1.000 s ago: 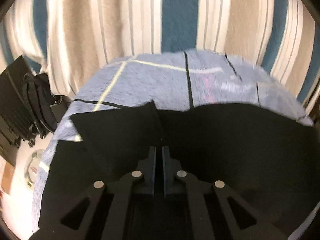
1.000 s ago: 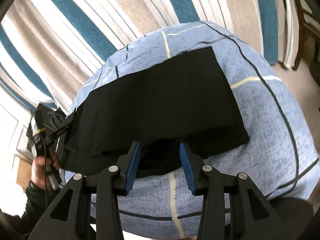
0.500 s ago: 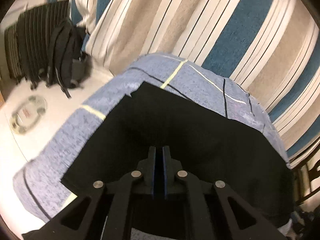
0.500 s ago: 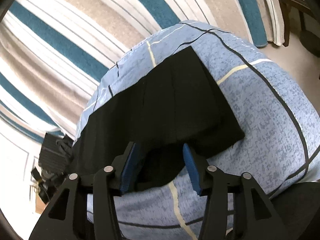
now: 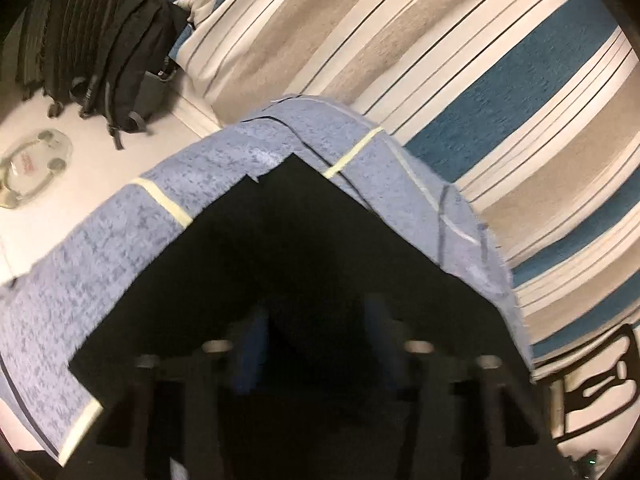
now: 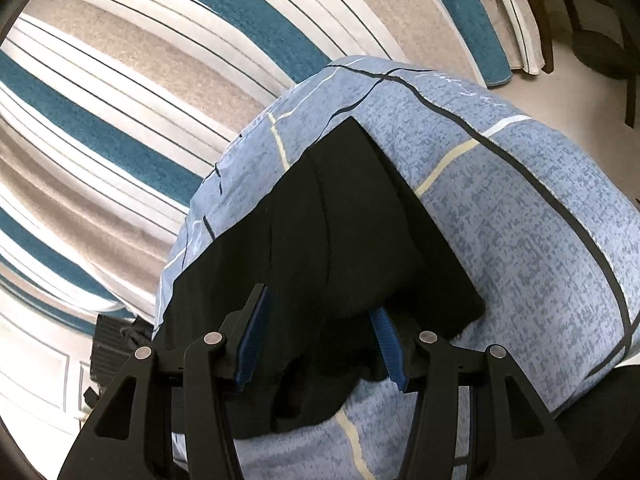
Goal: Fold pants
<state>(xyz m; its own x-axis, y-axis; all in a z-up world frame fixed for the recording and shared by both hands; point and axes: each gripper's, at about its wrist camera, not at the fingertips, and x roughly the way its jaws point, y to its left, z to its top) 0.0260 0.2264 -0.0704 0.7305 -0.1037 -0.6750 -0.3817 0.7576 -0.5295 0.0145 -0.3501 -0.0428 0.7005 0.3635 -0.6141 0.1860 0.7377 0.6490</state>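
The black pants (image 5: 288, 248) lie folded on a blue checked cloth (image 5: 120, 248) over a table. In the left wrist view my left gripper (image 5: 316, 344) hangs just above the pants, its jaws spread wide with nothing between them; the view is dark and blurred. In the right wrist view the pants (image 6: 332, 240) show as a folded black rectangle on the blue cloth (image 6: 520, 240). My right gripper (image 6: 320, 340) is open, its blue pads (image 6: 252, 336) straddling the near edge of the pants without gripping.
A striped teal, beige and white rug (image 5: 460, 60) covers the floor beyond the table. A black backpack (image 5: 120, 52) and a glass bathroom scale (image 5: 32, 164) sit on the floor at left. A dark chair (image 6: 580, 20) stands at the upper right.
My left gripper was shut on the pants and has opened, letting them go. It swung over the pants. My right gripper stayed open and moved closer to the pants' near edge.
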